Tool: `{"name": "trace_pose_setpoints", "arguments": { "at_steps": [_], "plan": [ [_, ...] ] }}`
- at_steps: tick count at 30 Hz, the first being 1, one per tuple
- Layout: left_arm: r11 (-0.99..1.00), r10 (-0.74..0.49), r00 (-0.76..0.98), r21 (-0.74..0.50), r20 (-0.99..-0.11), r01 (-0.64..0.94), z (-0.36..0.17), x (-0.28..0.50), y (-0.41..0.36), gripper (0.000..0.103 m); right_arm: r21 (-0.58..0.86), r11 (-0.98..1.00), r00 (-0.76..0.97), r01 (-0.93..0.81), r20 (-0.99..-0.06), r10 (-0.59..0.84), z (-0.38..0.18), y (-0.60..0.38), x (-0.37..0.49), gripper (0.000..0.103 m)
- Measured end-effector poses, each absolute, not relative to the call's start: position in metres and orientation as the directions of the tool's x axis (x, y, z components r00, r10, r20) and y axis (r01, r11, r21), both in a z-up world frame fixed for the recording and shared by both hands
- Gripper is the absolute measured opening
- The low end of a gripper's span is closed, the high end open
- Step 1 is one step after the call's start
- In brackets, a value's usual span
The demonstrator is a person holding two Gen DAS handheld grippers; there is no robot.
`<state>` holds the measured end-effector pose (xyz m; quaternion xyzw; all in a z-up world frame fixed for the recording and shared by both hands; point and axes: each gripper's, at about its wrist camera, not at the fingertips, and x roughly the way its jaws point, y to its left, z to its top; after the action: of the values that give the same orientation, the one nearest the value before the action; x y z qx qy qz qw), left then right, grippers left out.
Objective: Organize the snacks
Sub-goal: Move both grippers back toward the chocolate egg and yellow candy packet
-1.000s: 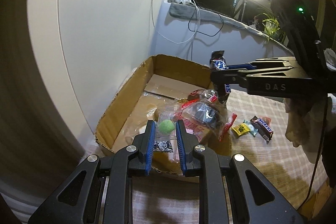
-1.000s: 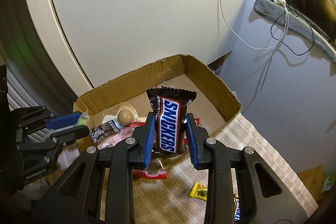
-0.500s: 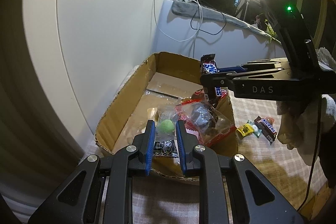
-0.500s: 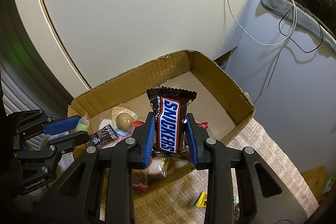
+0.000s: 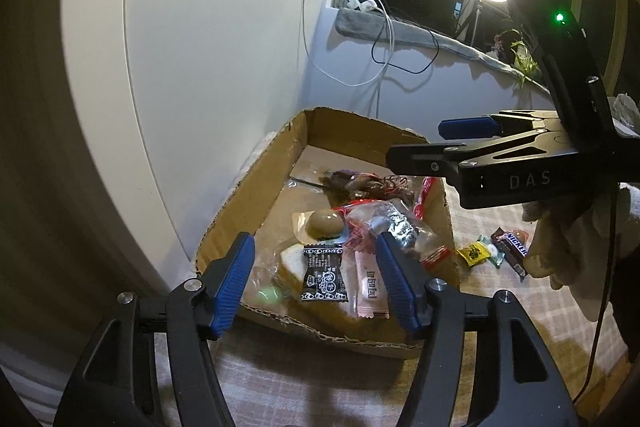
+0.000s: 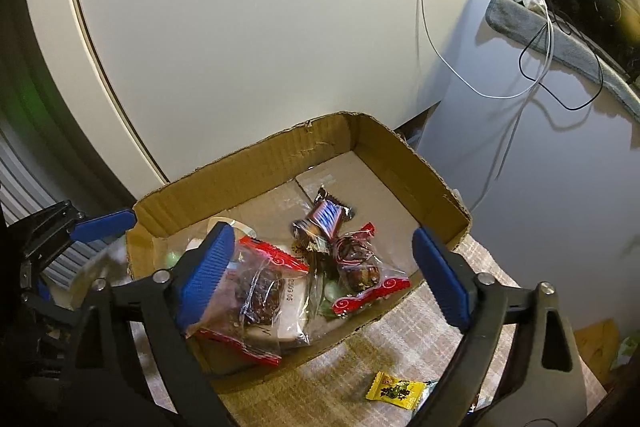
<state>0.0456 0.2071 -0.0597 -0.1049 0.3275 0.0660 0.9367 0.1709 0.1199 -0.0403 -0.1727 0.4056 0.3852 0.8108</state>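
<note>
**Both grippers let go over the snack box**

The fingers of the right gripper (image 6: pixel 320 275) stood wide apart with nothing between their blue pads, having just sprung open. The Snickers bar (image 6: pixel 326 217) lay blurred inside the cardboard box (image 6: pixel 260 163), on top of other wrapped snacks, its long axis running slantwise from the lower left to the upper right of the right wrist view, toward the box's far corner. The left gripper (image 5: pixel 316 281) had also just been opening; its fingers (image 5: pixel 234 283) stood partly spread and gripped nothing, and a blurred green candy (image 5: pixel 267 293) lay on the box floor below them. Beside it were a black packet (image 5: pixel 323 273) and a pink sachet (image 5: pixel 370 283), both lengthwise toward the left camera.

Both grippers pointed downward into the box, the right one more steeply, reaching in over the box's right wall in the left wrist view. A gloved hand (image 5: pixel 568 243) showed behind the right gripper. Outside the box, on the checked cloth (image 5: pixel 500 311), lay a yellow candy (image 6: pixel 395 390) and a second Snickers bar (image 5: pixel 514 247).
</note>
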Motion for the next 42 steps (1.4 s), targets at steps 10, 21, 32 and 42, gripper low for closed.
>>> {"name": "trace_pose_setpoints", "arguments": {
  "at_steps": [10,21,32,42],
  "plan": [
    [0.972,0.064,0.786,-0.139,-0.615,-0.189,-0.054,0.043,0.203,0.070,0.033,0.659,0.389,-0.752,-0.785,0.483,-0.032,0.109,0.168,0.093],
    [0.977,0.073,0.796,-0.116,-0.600,-0.178,-0.042,0.038,0.187,0.070,0.041,0.679,0.414,-0.733,-0.766,0.493,-0.018,0.084,0.160,0.093],
    [0.986,0.051,0.806,-0.098,-0.589,-0.134,-0.032,0.036,0.158,0.070,0.031,0.705,0.448,-0.708,-0.752,0.483,-0.009,0.037,0.150,0.094],
    [0.993,-0.017,0.799,-0.104,-0.601,-0.057,-0.035,0.046,0.117,0.070,0.035,0.781,0.499,-0.623,-0.751,0.432,-0.015,-0.046,0.151,0.099]
  ]
}}
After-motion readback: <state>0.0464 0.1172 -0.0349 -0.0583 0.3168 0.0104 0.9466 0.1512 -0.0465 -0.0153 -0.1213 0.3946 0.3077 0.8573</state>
